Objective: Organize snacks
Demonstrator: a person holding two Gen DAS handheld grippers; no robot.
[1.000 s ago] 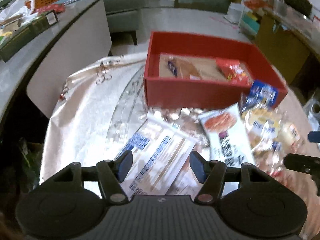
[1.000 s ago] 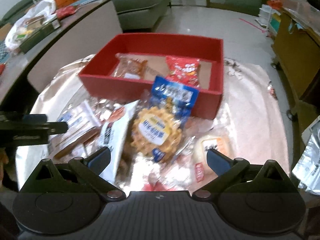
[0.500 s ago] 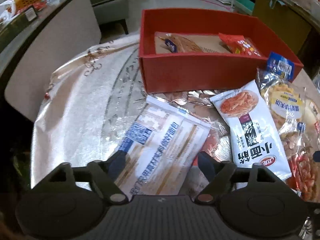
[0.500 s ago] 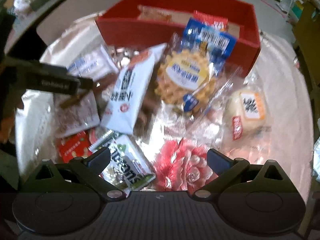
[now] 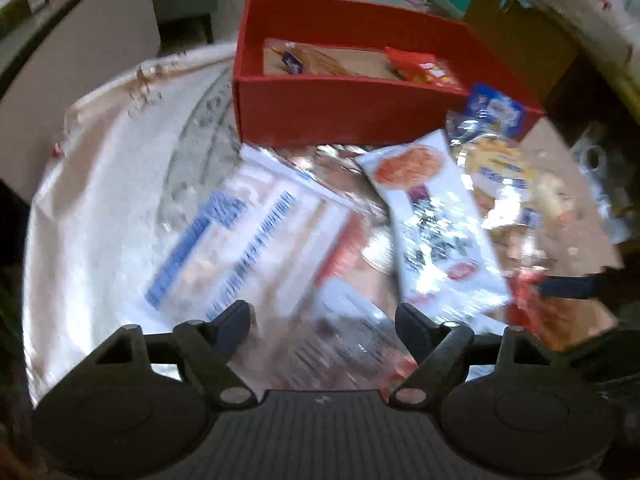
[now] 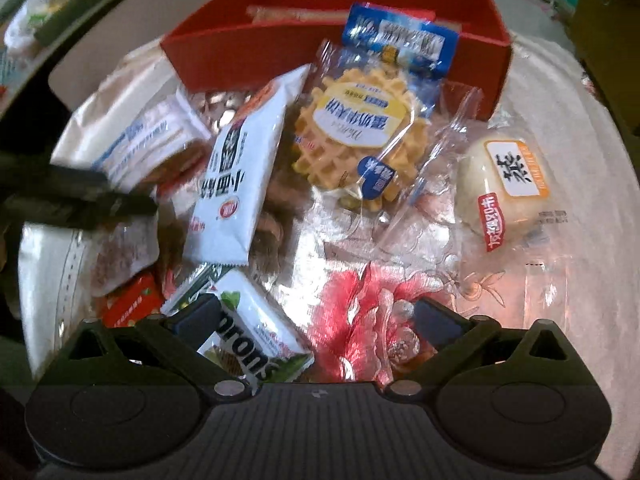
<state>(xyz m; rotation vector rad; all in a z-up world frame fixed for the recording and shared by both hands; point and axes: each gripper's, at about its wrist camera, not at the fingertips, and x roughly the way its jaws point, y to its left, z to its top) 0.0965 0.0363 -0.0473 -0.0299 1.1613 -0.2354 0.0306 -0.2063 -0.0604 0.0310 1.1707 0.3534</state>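
Observation:
A red box (image 5: 340,116) stands at the far side of the table, with a brown packet (image 5: 316,60) and a red packet (image 5: 420,68) inside. My left gripper (image 5: 322,316) hovers low over a flat white-and-blue packet (image 5: 248,240). Its jaws are closing, blurred wrappers lie under them, and the pads touch nothing. A white noodle-snack bag (image 5: 432,232) lies to its right. My right gripper (image 6: 316,312) is open wide over a green-and-white wafer packet (image 6: 256,332). Beyond lie the noodle-snack bag (image 6: 244,168), a waffle packet (image 6: 356,128) and a wrapped bun (image 6: 504,184).
A blue packet (image 6: 400,40) leans on the box's front wall. A small red packet (image 6: 128,304) sits at the left of the pile. The shiny tablecloth has a red flower (image 6: 368,304). A grey chair back (image 5: 80,60) stands beyond the table's left edge.
Both grippers have dropped closer to the snack pile. The left jaws have spread wider than a second ago. The right gripper now sits over the wafer packet.

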